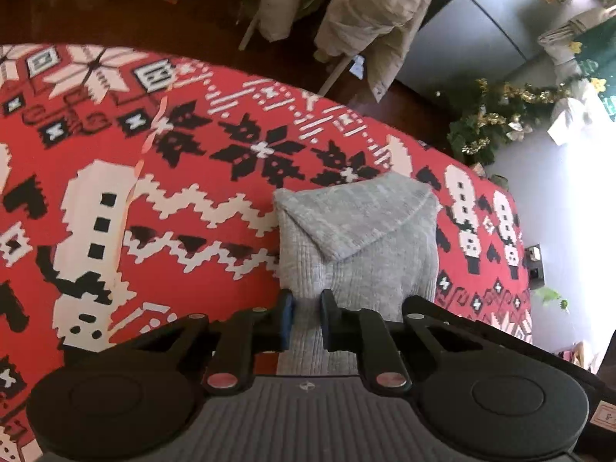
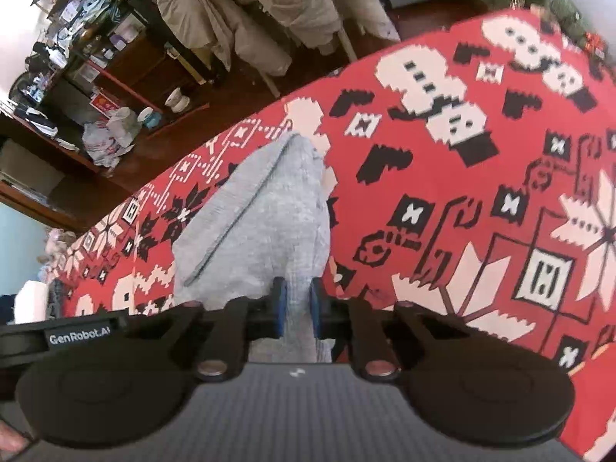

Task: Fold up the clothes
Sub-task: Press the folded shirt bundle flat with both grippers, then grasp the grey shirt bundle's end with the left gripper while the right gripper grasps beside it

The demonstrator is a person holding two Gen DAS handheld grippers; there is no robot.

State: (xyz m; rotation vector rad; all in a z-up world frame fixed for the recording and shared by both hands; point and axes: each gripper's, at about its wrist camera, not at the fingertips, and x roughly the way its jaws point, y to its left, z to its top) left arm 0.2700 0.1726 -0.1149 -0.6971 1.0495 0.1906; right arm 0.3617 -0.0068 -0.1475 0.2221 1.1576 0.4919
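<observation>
A folded grey ribbed-knit garment [image 1: 358, 238] lies on the red, white and black patterned tablecloth [image 1: 154, 200], pinched at its near edge by both the left hand-held gripper [image 1: 308, 308] and right hand-held gripper [image 2: 297, 300], fingers nearly closed.

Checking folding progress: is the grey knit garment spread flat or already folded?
Folded. The grey knit garment forms a compact bundle on the red patterned cloth, with a triangular flap lying over its top.

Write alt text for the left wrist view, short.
The left gripper pinches the near edge of a folded grey knit garment, which lies on a red blanket with black and white snowflake patterns. Beyond are a dark floor and hanging beige coats.
</observation>
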